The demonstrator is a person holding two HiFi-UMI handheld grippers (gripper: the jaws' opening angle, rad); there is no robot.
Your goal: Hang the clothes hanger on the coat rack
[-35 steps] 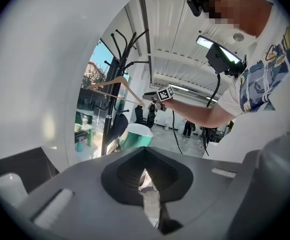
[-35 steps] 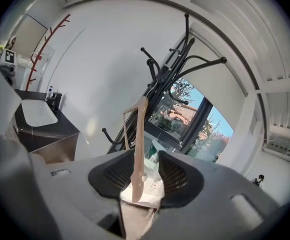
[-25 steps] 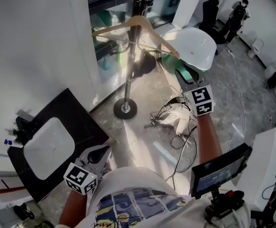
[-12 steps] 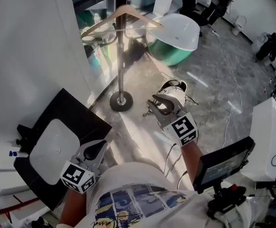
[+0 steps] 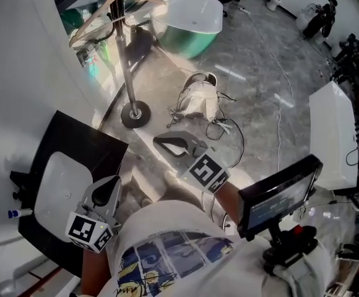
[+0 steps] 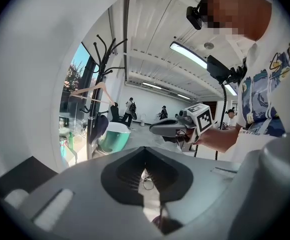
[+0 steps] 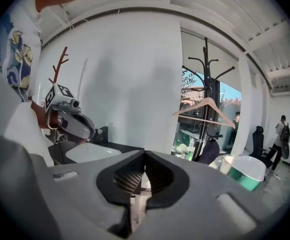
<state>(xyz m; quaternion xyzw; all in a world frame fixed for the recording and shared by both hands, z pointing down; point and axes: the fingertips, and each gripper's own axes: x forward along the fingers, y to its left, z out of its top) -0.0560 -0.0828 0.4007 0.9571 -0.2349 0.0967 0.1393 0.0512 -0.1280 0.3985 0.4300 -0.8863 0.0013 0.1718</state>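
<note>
As seen from overhead, found grey marbled floor (image 5: 254,54) filling most of the view, bounded at left by a white wall (image 5: 18,73). Noted next a white tub with a green side (image 5: 195,14) at the top, then a black counter (image 5: 86,138) at lower left bearing a white basin (image 5: 59,187). Saw the coat rack (image 5: 125,60) standing upright on its round base between tub and counter, close to the glazing. Found the wooden clothes hanger (image 5: 93,22) already hung near the top of the rack, arms spread to either side of the pole and well apart from both grippers; saw the same in the right gripper view, hanger against the pole beneath the curved hooks. Noted a dark screen (image 5: 278,197) on a stand at lower right, and a tangle of cables (image 5: 226,125) round a white object (image 5: 198,101) on the floor near the rack's base. Held the right gripper (image 5: 162,144) low over the floor, away from the rack, jaws just closed together with nothing between them. Held the left gripper (image 5: 109,185) by the counter's near edge, jaws likewise together and empty.
</note>
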